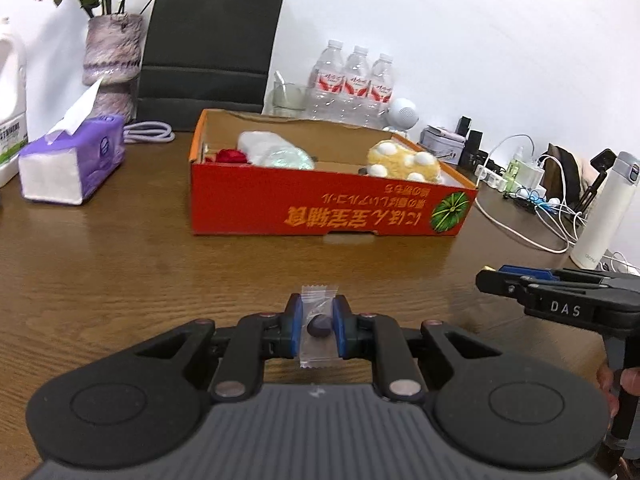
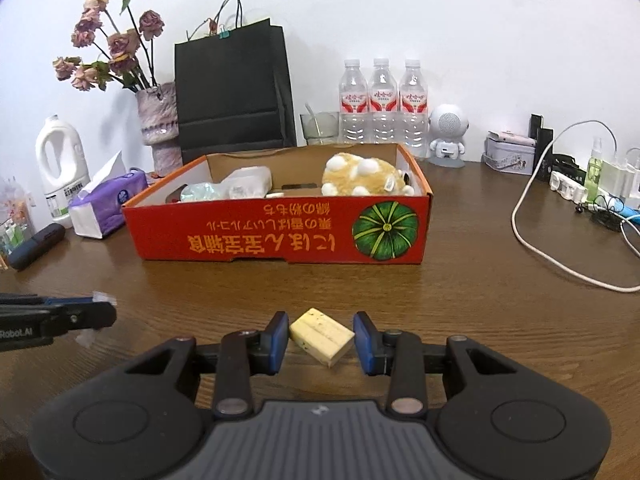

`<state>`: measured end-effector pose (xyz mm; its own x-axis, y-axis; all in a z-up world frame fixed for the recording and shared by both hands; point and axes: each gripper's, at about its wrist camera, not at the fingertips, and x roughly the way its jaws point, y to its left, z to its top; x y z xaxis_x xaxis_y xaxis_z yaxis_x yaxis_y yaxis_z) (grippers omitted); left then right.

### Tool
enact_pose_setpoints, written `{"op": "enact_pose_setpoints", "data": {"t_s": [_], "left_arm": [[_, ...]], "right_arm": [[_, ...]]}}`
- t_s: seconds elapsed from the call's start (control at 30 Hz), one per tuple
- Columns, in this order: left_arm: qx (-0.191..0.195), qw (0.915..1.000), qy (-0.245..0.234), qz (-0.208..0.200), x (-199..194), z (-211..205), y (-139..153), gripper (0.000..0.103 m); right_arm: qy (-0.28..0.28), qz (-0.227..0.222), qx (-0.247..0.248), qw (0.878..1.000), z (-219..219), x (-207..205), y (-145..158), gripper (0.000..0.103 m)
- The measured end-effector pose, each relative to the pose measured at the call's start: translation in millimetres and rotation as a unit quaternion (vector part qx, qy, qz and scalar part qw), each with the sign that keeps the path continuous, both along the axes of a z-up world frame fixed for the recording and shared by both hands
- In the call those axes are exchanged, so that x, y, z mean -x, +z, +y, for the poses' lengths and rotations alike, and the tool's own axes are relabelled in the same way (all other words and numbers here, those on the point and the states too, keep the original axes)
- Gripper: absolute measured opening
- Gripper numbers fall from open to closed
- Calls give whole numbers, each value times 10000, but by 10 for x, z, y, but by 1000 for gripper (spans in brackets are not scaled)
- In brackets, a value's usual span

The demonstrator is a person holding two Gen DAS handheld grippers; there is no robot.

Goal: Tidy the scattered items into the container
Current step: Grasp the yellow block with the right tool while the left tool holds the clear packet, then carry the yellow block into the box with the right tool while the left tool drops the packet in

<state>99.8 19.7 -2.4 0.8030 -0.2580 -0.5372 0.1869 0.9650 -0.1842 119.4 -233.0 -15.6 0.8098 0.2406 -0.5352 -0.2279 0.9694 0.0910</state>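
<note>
Bare worktop (image 2: 460, 300) lies open between both tongs and red box (image 2: 280, 232). Box top open; plush toy (image 2: 360, 178) fills right end. Tissue pack (image 2: 108, 208) flanks left, white cable (image 2: 532, 240) right.

Box (image 2: 280, 236) stands mid-worktop (image 2: 480, 300), with a plush toy (image 2: 360, 180) in its right half and a wrapped bundle (image 2: 244, 186) in its left. Behind the box: paper bag (image 2: 236, 92), glass (image 2: 320, 128) and three bottles (image 2: 382, 100), left to right. Tissue pack (image 2: 106, 208) lies left of the box, vase (image 2: 160, 132) behind it. Cables (image 2: 536, 240) lie at right. Before the box, the left hand-held gripper (image 1: 316, 322) holds a sachet (image 1: 318, 326); the right hand-held gripper (image 2: 322, 340), beside it, holds a block (image 2: 322, 338).
</note>
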Motion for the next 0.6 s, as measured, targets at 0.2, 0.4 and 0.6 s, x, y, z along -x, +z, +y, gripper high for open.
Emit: {"op": "enact_pose_setpoints", "data": {"t_s": [0.2,0.4,0.6], "left_arm": [[-47,9999,-56,-119,-107,-69,153,17],[0,9987,-133,-485,-536,-46,606,17],[-86,9997,65,-239,-1279,-108,786,17]], "right_arm": [[238,-53,-3,9997,47,-80,62,34],[575,-357,28,9977,112,-467,496,34],[611,-183,160,9978,285,-1189,791,34]]}}
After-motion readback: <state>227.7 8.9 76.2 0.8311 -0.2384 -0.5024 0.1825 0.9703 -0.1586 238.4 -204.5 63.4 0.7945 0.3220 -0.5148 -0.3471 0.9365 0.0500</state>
